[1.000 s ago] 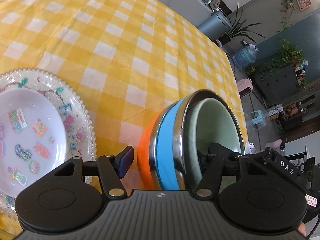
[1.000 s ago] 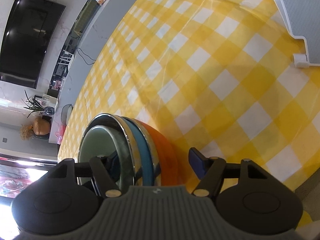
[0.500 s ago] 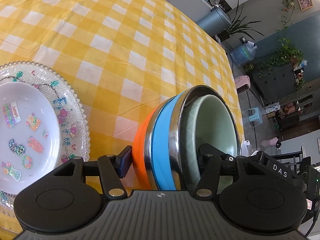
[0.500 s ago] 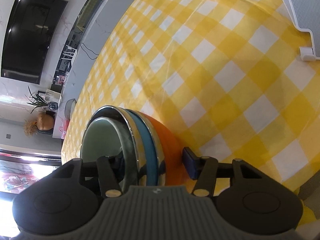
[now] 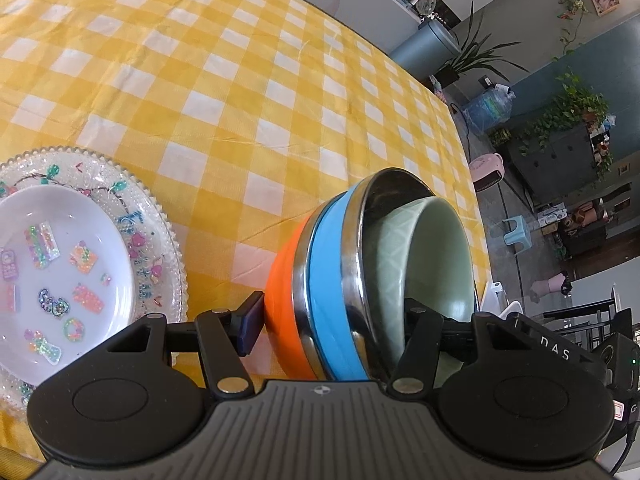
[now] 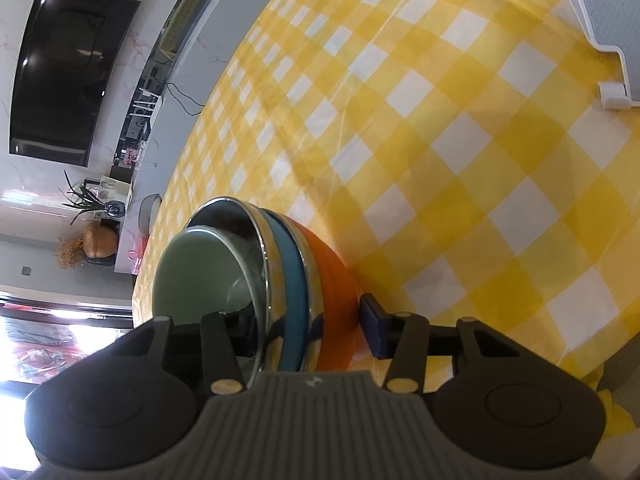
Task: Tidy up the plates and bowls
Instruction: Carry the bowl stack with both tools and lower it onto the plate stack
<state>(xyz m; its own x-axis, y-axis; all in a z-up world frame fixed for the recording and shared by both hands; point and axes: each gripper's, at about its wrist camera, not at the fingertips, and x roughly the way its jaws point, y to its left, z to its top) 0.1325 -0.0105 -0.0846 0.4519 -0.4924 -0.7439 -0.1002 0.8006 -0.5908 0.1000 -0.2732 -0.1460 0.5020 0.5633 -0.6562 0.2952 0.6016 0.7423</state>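
A nested stack of bowls (image 5: 340, 292), orange outside, then blue with steel rims, with a pale green bowl (image 5: 436, 264) innermost, is held between both grippers above the yellow checked tablecloth. My left gripper (image 5: 332, 324) is shut on the stack's edge, one finger outside the orange bowl, one inside the green one. My right gripper (image 6: 308, 320) is shut on the same stack (image 6: 288, 280) from the opposite side. A clear beaded plate with stickers (image 5: 60, 264), a white plate nested in it, lies on the cloth at the lower left of the left wrist view.
The yellow checked tablecloth (image 5: 240, 80) covers the table. A white dish rack corner (image 6: 604, 40) sits at the upper right of the right wrist view. Beyond the table edge are a TV (image 6: 68, 68), plants and stools.
Both grippers have closed in on the bowl stack and lifted it slightly. The sticker plate has shifted left and down in the left wrist view.
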